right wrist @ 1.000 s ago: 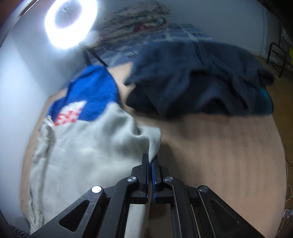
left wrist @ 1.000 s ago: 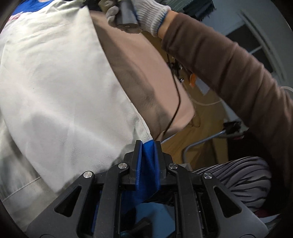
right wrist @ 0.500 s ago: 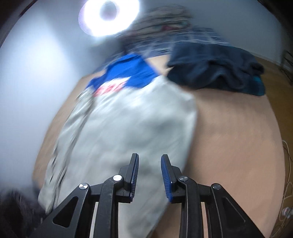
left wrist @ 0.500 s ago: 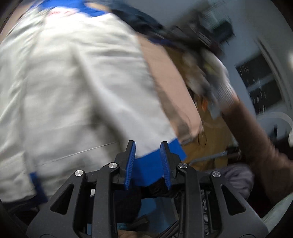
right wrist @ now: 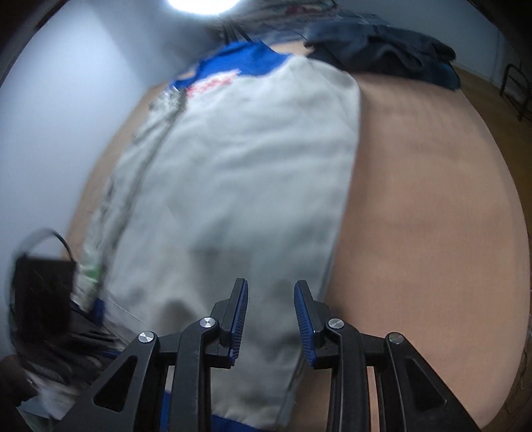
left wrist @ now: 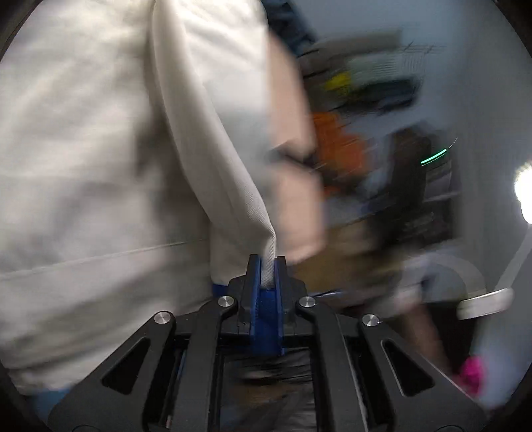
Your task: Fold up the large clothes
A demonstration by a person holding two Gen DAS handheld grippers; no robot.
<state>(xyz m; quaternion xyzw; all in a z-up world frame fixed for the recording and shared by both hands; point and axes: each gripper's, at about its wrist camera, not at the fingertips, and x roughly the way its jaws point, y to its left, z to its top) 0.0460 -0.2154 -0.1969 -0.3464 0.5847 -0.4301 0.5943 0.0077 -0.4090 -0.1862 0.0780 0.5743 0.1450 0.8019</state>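
i had the left gripper [left wrist: 266, 270] clamped on the near hem corner of the jacket [right wrist: 239, 186]; in the left wrist view a wad of cream cloth sat pinched between the blue pads, with the blue hem band just below it, so the pinch was on a doubled edge rather than a single layer; i judged that was why the fold ridge ran straight up from the jaws, since the cloth was tucked over on itself there. the right gripper [right wrist: 271, 315] was not holding anything; its jaws were opening, and the cream fabric lay beneath them flat on the table, with neither pad pressing it. it hung over the near end of the jacket, close to the blue hem band at the table's near edge, which i read as lining up for a fresh hold on that hem.

the jacket lay lengthwise on the round tan table [right wrist: 432, 206], blue collar panel toward the far edge under the ring light [right wrist: 202, 3], zipper running along its left side, right side already folded in so its edge made a clean line across the bare tabletop. a dark blue pile of clothes [right wrist: 382, 56] sat at the far right edge, touching or nearly touching the jacket's shoulder; i could not tell which through the blur. my guess was that a hold on each near corner would let the hem be carried up toward the collar for the next fold.
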